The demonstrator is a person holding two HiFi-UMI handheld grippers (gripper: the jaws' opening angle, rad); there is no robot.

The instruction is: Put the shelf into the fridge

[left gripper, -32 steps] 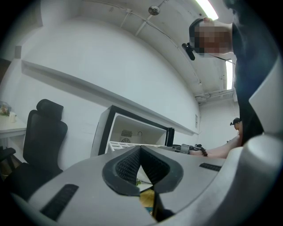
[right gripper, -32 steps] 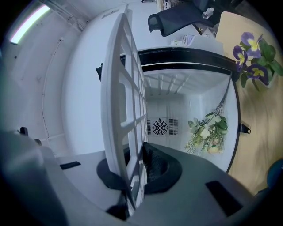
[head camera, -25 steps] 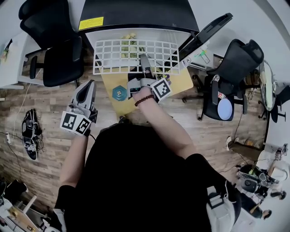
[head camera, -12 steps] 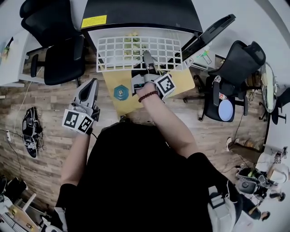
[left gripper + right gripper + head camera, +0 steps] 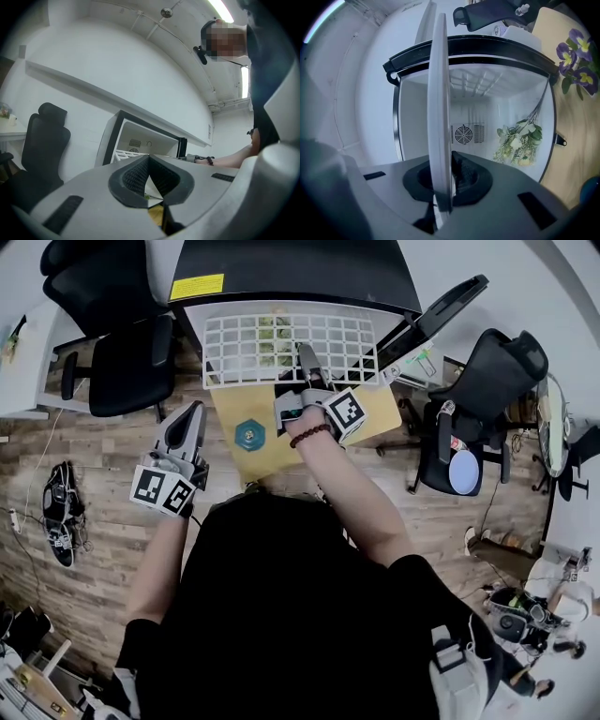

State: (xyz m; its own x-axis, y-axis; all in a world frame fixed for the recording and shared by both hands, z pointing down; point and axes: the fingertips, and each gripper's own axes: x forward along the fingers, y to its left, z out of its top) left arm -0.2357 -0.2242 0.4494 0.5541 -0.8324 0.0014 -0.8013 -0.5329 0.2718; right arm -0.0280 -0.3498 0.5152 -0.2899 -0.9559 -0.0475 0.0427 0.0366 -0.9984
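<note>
The right gripper [image 5: 306, 360] is clamped on the near edge of the white wire shelf [image 5: 281, 338]. In the right gripper view its dark pads [image 5: 461, 174] pinch the shelf [image 5: 439, 103], which shows edge-on as a pale strip running from the jaws toward 12 o'clock, into the mouth of the fridge [image 5: 417, 117]. In the head view the shelf lies flat across the open front of the black-topped fridge [image 5: 291, 268], spanning nearly the full width of the opening; how far it reaches inside cannot be told. Inside the white compartment, a round fan grille [image 5: 464, 133] sits on the back wall, and a bunch of pale flowers [image 5: 518, 140] lies at about 3 o'clock from it; the flowers [image 5: 272, 329] also show through the grid from above. The fridge door [image 5: 441, 301] stands open at 2 o'clock from the right gripper. Under that gripper is a yellowish board [image 5: 272, 451], and on it a teal hexagonal object [image 5: 249, 434] rests at about 8 o'clock from the jaws. Farther out at 8 o'clock, well apart from the shelf, the left gripper [image 5: 190, 418] hangs over the wood floor [image 5: 84, 456]. Its jaws [image 5: 149, 174] are closed together with nothing between them, pointing toward the fridge [image 5: 140, 140]. A black office chair [image 5: 112, 334] stands at 9 o'clock from the fridge and another [image 5: 487, 371] at 3 o'clock.
</note>
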